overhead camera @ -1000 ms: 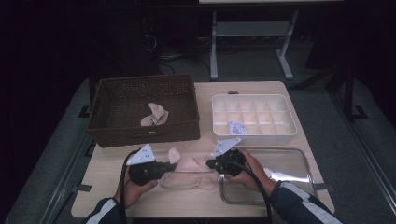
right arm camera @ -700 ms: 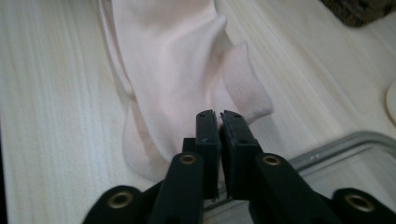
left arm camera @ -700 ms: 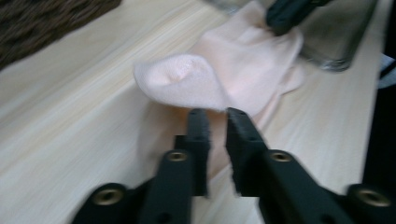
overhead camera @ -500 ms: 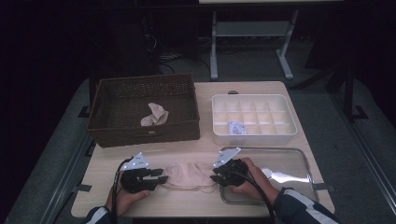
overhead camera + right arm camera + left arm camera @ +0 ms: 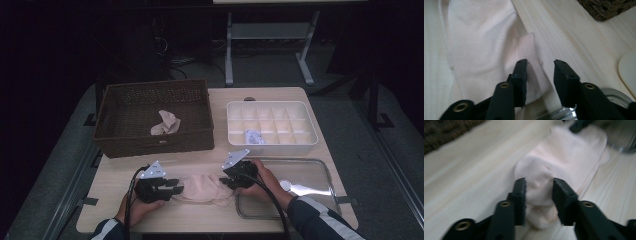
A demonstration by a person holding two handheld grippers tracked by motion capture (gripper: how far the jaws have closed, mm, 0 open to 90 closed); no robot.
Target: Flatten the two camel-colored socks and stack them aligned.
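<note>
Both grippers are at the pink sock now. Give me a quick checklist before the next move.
1. Sock lies flat on the table, between the grippers: ok.
2. Left gripper jaws apart, having just been closing, sock end between them, not pressed: ok.
3. Right gripper jaws apart, having just been opening, sock cuff under them: ok.
4. Sock clear of the metal tray: cannot tell.
5. Wicker basket open, one sock inside: ok.

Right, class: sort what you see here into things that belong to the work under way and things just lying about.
In use: pale sock flat on the table, left hand-held gripper, right hand-held gripper.

Lying about: wicker basket holding another sock, white divided box, metal tray.
</note>
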